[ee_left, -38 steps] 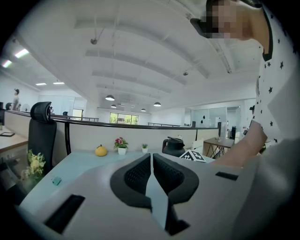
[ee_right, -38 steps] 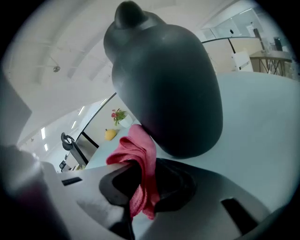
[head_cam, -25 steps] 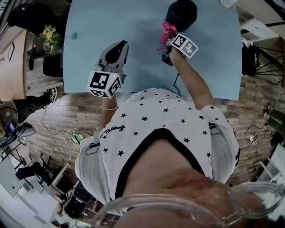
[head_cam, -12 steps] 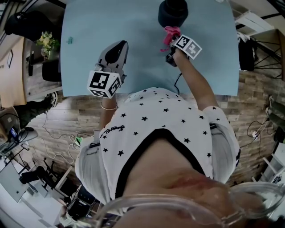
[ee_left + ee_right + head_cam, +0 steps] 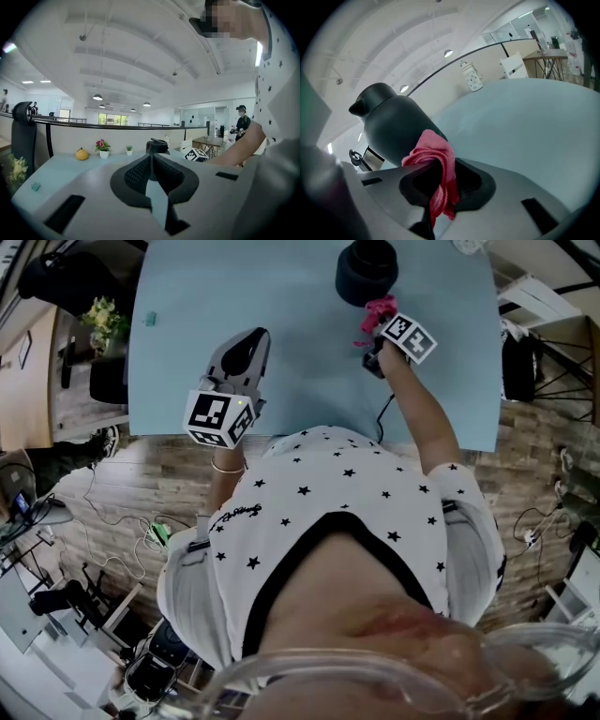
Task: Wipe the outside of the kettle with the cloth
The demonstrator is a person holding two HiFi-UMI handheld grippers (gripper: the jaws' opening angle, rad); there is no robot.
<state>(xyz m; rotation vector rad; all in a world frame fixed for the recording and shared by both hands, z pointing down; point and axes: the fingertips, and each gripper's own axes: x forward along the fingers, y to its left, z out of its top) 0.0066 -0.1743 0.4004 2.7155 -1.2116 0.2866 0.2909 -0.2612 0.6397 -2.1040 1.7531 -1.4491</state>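
The kettle [image 5: 367, 268] stands at the far edge of the worktop [image 5: 234, 287], just beyond the right claw [image 5: 377, 322] and a little to its left. It is upright, so its long axis runs straight up, and the claw comes at its side wall from the near side. The right claw is clamped on the cloth [image 5: 380, 309], a pink bunch that sticks out past the tips toward the kettle. In the right gripper view the cloth [image 5: 436, 157] seems to press on the lower wall of the kettle [image 5: 391, 124], though I cannot be sure it touches rather than sits just short of it.

The left claw [image 5: 251, 336] lies well apart, nearer and to the left, with its tips closed together on nothing (its own view shows the kettle [image 5: 157, 146] far ahead and slightly right). The right arm is clearly the closer one for the wipe.

The kettle is dark and matt, round in the body, with a short spout and a lid on top. Its handle does not show clearly.
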